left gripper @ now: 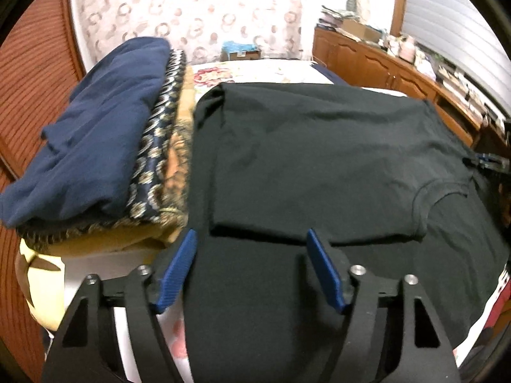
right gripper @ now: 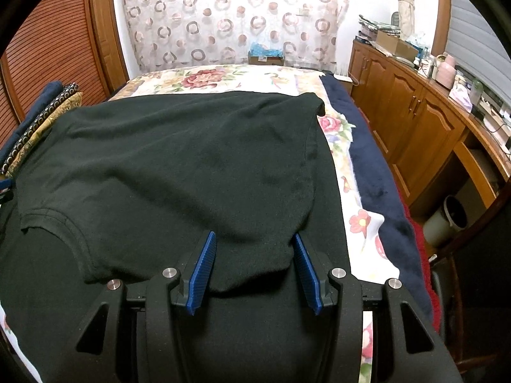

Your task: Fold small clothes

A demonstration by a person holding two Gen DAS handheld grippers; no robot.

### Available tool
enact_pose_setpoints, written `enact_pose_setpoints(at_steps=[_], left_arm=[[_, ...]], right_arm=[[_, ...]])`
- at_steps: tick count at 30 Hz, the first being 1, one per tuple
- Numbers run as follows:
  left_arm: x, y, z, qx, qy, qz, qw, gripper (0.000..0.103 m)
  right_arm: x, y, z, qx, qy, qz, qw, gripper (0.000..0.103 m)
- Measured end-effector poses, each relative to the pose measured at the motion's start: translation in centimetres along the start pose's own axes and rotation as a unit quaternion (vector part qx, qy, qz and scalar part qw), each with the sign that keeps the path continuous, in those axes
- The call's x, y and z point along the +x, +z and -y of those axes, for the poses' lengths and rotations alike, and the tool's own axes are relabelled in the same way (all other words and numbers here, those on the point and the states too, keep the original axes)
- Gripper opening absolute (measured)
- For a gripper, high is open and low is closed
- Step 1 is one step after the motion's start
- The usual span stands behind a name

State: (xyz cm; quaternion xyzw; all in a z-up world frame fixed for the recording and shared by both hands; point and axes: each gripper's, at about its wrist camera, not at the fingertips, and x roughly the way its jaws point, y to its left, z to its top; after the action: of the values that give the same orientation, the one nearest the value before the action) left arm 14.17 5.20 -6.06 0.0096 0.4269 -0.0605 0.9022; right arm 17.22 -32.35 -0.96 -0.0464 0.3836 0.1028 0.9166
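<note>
The black T-shirt lay spread on the floral bedsheet, part folded over itself, filling the middle of both views. The left gripper hung over its near edge at 6 o'clock, fingers apart, gripping nothing. The right gripper was likewise parted, cloth lying between its fingers. A stack of folded clothes sat at 9 o'clock.

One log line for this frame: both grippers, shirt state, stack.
left gripper open, empty | right gripper open, astride folded edge | black T-shirt partly folded on bed | folded stack left of shirt
</note>
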Motion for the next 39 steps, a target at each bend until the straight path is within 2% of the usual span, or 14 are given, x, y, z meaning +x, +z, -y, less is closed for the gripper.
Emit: enact_pose_setpoints(at_steps=[2, 6, 7, 15, 20, 23, 24, 28, 31, 32, 33, 35, 39], left_arm=[[0.1, 0.1, -0.6, -0.011, -0.006, -0.002, 0.9999, 0.062], [0.8, 0.4, -1.0, -0.023, -0.031, -0.012, 0.9992, 0.043], [1.0, 0.5, -1.0, -0.028, -0.036, -0.015, 0.9989, 0.041], [2.1, 1.3, -1.3, -0.054, -0.020, -0.029, 0.9979, 0.041], [2.4, 1.7, -1.2, -0.057, -0.014, -0.025, 0.9980, 0.041], [2.5, 1.6, -0.7, -0.047, -0.011, -0.015, 0.9987, 0.017], [2.6, 1.7, -0.6, -0.047, -0.011, -0.013, 0.9988, 0.012], [2.3, 1.9, -0.7, -0.044, -0.010, 0.006, 0.9990, 0.007], [1.0, 2.2, -0.4, -0.037, -0.007, 0.035, 0.9987, 0.006], [0.5, 2.4, -0.3, -0.038, -0.008, 0.045, 0.9983, 0.006], [0.0, 2.5, -0.3, -0.037, -0.012, 0.051, 0.9979, 0.006], [-0.9, 2.8, -0.2, -0.038, -0.015, 0.065, 0.9971, 0.006], [-1.9, 3.2, -0.2, -0.042, -0.019, 0.084, 0.9954, 0.006]], right_arm=[[0.0, 0.0, 0.0, 0.000, 0.000, 0.000, 1.000, 0.052], [0.0, 0.0, 0.1, 0.000, 0.000, 0.000, 1.000, 0.052], [0.0, 0.0, 0.1, 0.000, 0.000, 0.000, 1.000, 0.052], [0.0, 0.0, 0.1, 0.000, 0.001, 0.001, 1.000, 0.052], [0.0, 0.0, 0.1, 0.000, 0.001, 0.001, 1.000, 0.052], [0.1, 0.0, 0.0, 0.000, 0.001, 0.001, 1.000, 0.052], [0.1, 0.0, 0.1, 0.000, 0.001, 0.001, 1.000, 0.052], [0.1, 0.0, 0.1, 0.000, 0.001, 0.001, 1.000, 0.052], [0.0, 0.1, 0.1, 0.002, -0.002, 0.001, 1.000, 0.052], [0.0, 0.2, 0.0, 0.003, -0.007, 0.001, 1.000, 0.045], [-0.1, 0.4, -0.1, 0.001, -0.005, 0.003, 1.000, 0.029], [-0.4, 0.6, -0.3, -0.005, -0.010, 0.010, 1.000, 0.010], [-1.5, 1.0, -0.7, -0.016, 0.005, 0.035, 0.999, 0.007]])
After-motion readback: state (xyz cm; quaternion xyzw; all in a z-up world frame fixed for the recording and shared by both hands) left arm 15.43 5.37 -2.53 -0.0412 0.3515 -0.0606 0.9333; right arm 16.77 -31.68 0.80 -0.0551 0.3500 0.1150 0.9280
